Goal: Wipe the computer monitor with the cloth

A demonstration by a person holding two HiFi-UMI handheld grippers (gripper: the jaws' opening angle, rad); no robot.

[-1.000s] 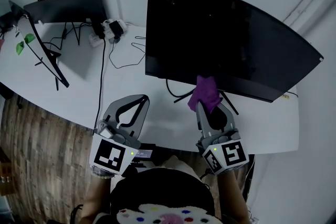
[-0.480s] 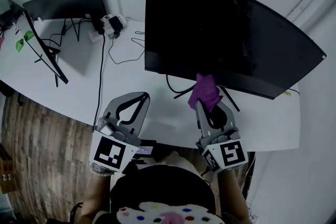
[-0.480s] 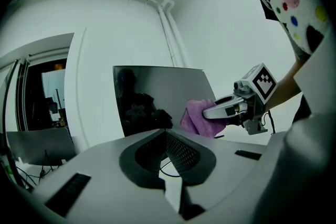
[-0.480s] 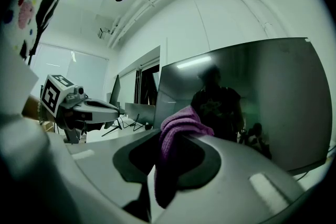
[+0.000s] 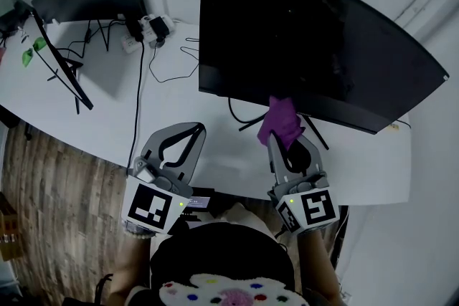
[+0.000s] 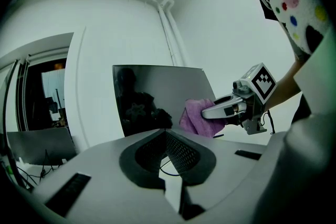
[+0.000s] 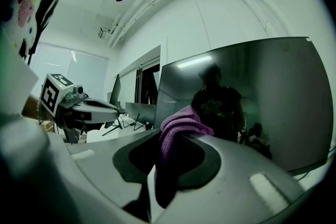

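Nearest the person, the left gripper (image 5: pixel 192 131) hangs over the near edge of the white desk (image 5: pixel 107 118). Its jaws are together with nothing in them, so it's basically just along for the ride.

The right gripper (image 5: pixel 285 143) sits a bit farther in, clamped on the bunched-up purple cloth (image 5: pixel 281 122), which sticks out past the jaw tips. The cloth is right at the bottom edge of the big black curved monitor (image 5: pixel 308 46), roughly mid-width. So this one is clearly the nearer gripper for the job.

What matters, I'd say, is that nearly all of the screen lies up and away from the cloth. The panel's long axis runs left to right, so strokes probably want to go sideways and work upward.

I honestly can't tell if the cloth is actually pressing on the glass or only overlapping the bezel from these angles. The monitor's stand is mostly hidden behind the cloth and gripper. The screen only shows dark reflections, so there's no way to see which parts are dirty.

At the far left there's a second dark monitor (image 5: pixel 86 7) and some black cables (image 5: pixel 168 75), well apart from all this.
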